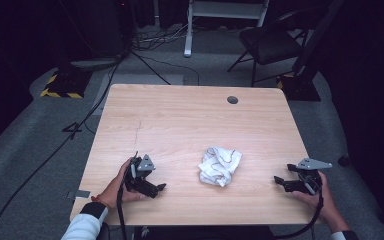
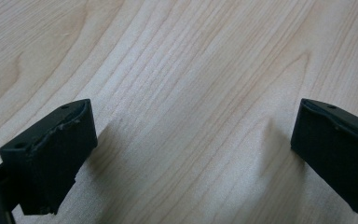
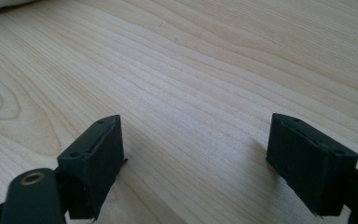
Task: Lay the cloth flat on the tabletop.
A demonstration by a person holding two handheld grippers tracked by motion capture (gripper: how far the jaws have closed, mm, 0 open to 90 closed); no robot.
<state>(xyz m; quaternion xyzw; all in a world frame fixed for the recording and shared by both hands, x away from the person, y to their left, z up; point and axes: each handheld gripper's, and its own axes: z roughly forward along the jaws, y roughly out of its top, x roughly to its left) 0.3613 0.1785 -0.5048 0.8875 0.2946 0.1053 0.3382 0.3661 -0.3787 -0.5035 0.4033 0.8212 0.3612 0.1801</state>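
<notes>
Resting low over the pale wood-grain tabletop near its front edge, I hold a black two-jaw gripper in each hand. My left gripper sits toward the front left corner, and my right gripper sits close to the right edge, its grey three-cornered plate on top. Between them, near the front edge and a little right of the middle, lies the crumpled white cloth with thin dark lines, well apart from both sets of jaws and touched by neither. In the left gripper view my left jaws stand wide apart with nothing between them but bare wood. In the right gripper view my right jaws are likewise spread wide and empty, and a pale edge at the top left corner may be the cloth, though I cannot tell for sure.
</notes>
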